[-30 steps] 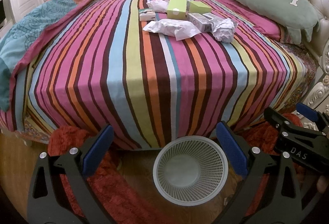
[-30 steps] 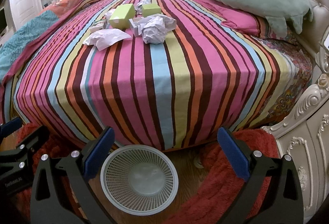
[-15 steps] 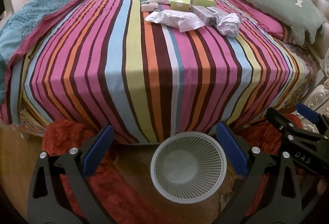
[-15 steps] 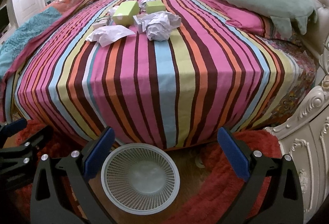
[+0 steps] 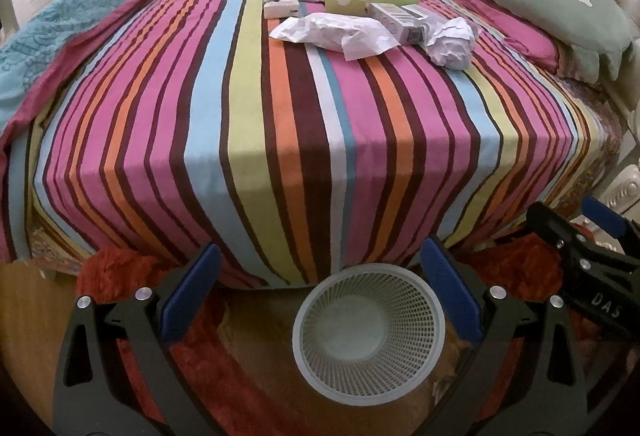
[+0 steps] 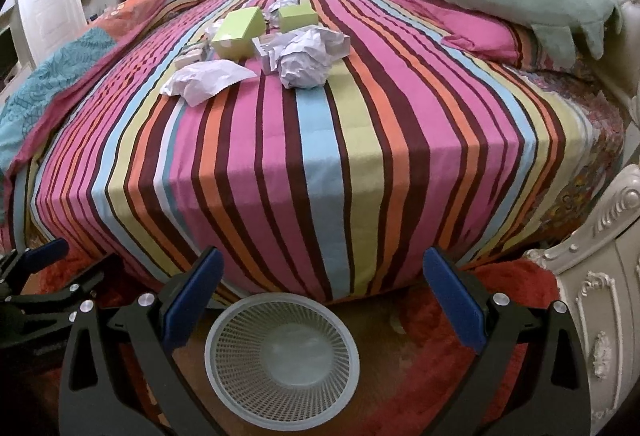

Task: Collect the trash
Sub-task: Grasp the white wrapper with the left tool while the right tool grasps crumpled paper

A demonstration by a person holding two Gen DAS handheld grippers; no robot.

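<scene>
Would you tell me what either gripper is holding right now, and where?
Nothing: the left gripper and right gripper are both open and empty.

Each gripper is a black frame with triangular cut-outs and two splayed fingers lined with blue pads. On the left gripper (image 5: pixel 320 292) silver round screw heads sit near the finger bases. The right gripper (image 6: pixel 320 292) matches it; seen from the left camera, white letters "DAS" mark its side.
</scene>
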